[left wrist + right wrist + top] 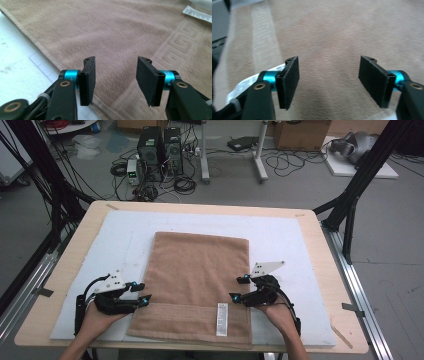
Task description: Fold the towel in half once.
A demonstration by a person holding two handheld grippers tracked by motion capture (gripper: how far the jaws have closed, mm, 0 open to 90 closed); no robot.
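Both tools wide, holding nothing: left tool (141, 293) at towel (200, 265) left edge, right tool (239, 288) at right edge.

Black grippers (139, 292), blue-collared jaws

Desk (320, 227): light wood, white mat (280, 235) on top.
Floor: two black computer towers (160, 152), tangled cables (185, 182).

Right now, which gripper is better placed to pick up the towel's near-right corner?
Right. The right gripper hangs open over the towel at its right edge, close to that corner and the label. The left gripper sits open at the opposite edge.
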